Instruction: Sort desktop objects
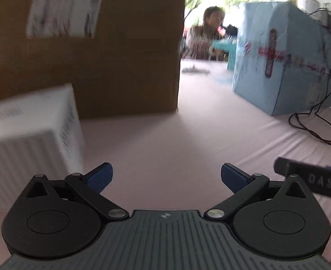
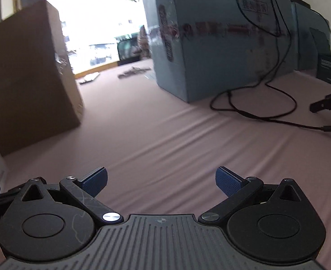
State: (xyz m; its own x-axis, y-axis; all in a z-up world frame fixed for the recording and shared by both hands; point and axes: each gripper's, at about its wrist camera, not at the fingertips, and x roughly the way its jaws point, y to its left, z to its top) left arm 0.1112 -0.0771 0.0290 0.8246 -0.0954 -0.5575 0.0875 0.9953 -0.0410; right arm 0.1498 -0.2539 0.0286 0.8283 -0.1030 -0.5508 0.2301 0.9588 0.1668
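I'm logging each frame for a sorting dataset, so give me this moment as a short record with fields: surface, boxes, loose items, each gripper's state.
surface: pinkish cloth-covered table
brown cardboard box: upright, on the left, white label on its face
white box: in front of the cardboard box, near the left gripper
light blue box: on the right, red print on its side
black cable: looped on the cloth beside the blue box, plug end lying free
left gripper: open, holding nothing
right gripper: open, holding nothing
background: a person sits beyond the table, blurred
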